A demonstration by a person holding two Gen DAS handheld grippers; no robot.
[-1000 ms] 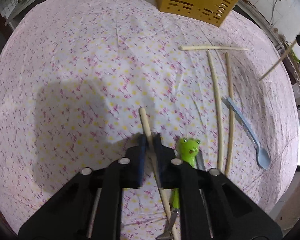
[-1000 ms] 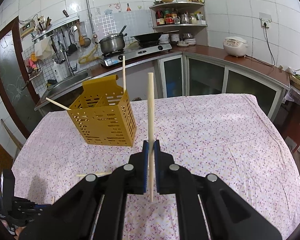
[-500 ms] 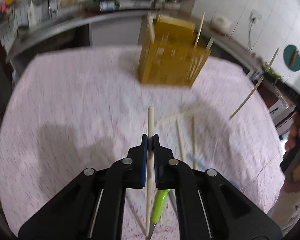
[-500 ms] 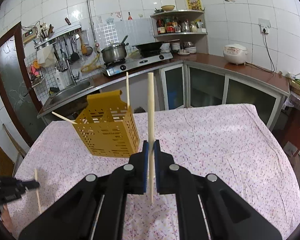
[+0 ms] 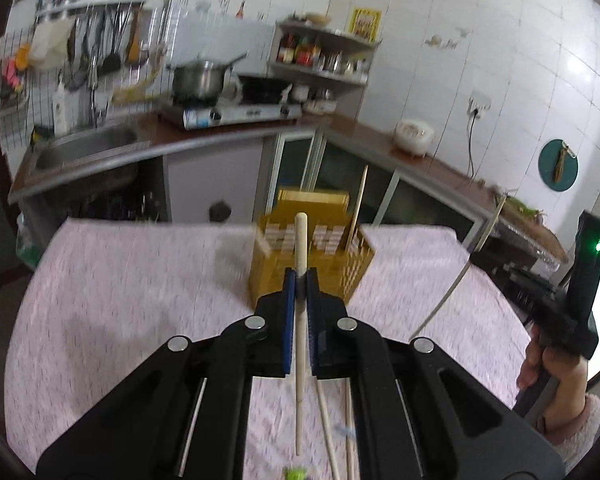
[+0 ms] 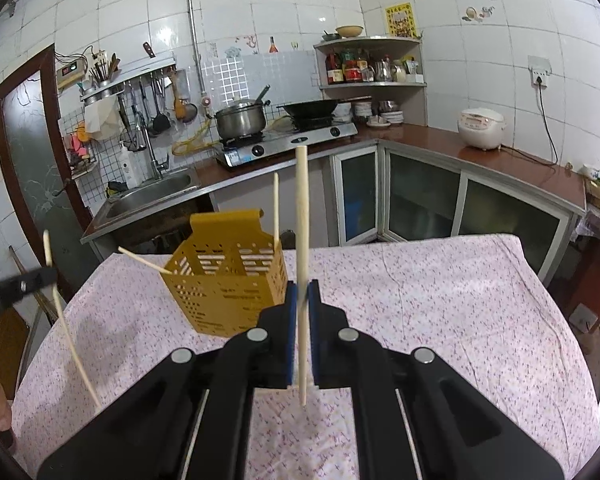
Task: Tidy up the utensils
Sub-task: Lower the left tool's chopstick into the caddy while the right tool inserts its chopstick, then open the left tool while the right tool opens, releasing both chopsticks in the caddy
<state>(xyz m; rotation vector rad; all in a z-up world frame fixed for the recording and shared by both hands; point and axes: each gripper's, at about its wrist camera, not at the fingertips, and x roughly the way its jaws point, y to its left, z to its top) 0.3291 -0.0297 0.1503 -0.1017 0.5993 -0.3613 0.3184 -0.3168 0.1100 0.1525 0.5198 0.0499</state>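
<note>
The left gripper [image 5: 300,280] is clamped on a pale wooden chopstick [image 5: 299,320], jaws almost fully together, the stick standing near upright between the blue pads with its blunt end above them and its tip hanging free over the table. The right gripper [image 6: 302,292] is likewise fully closed on a second chopstick [image 6: 301,240], held upright, its lower tip clear of the floral tablecloth [image 6: 440,300]. The yellow slotted utensil holder [image 6: 224,284] stands on the far side of the table, just beyond both grippers. It contains one chopstick standing upright at its right side [image 6: 276,208] and another protruding at a slant through its left wall [image 6: 144,261]. In the left wrist view, two further chopsticks [image 5: 328,432] lie flat on the cloth near the gripper, and a green item [image 5: 295,473] shows at the bottom edge, too cropped to identify. A person's hand [image 5: 556,364] grips the right tool's handle at the right edge.
</note>
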